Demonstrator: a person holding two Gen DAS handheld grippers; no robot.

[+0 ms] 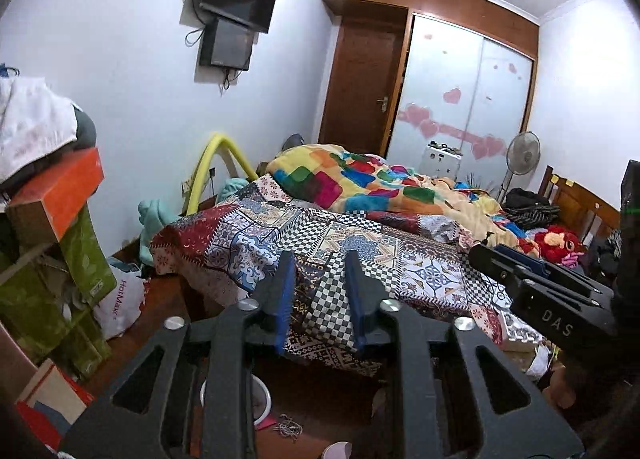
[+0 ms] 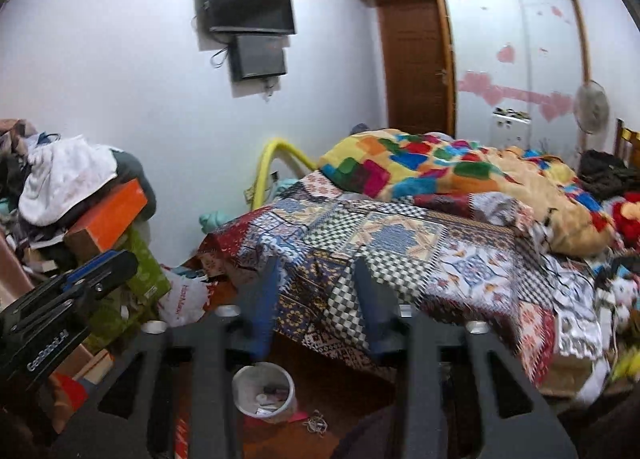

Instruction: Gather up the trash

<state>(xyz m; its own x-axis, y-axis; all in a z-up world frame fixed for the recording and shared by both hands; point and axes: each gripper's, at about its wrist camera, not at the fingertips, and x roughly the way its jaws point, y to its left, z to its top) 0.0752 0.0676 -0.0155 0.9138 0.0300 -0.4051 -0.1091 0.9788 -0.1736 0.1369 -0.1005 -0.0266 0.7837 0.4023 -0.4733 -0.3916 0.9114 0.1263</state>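
A small white waste bin point(image 2: 265, 391) with scraps inside stands on the wooden floor at the foot of the bed, and its rim shows under my left gripper point(image 1: 262, 403). A tangle of string point(image 2: 316, 425) and a pink scrap point(image 2: 294, 417) lie on the floor beside it; the string also shows in the left wrist view point(image 1: 289, 427). My left gripper point(image 1: 320, 293) is open and empty above the floor. My right gripper point(image 2: 318, 299) is open and empty, beside the left one. Each gripper shows in the other's view: the right one point(image 1: 536, 279) and the left one point(image 2: 80, 283).
A bed with a patchwork cover point(image 2: 400, 243) and a colourful blanket point(image 2: 440, 167) fills the middle. Stacked boxes and clothes point(image 2: 100, 219) stand at the left. A white shopping bag point(image 2: 184, 299) lies on the floor. A fan point(image 1: 522, 155), wardrobe and door stand behind.
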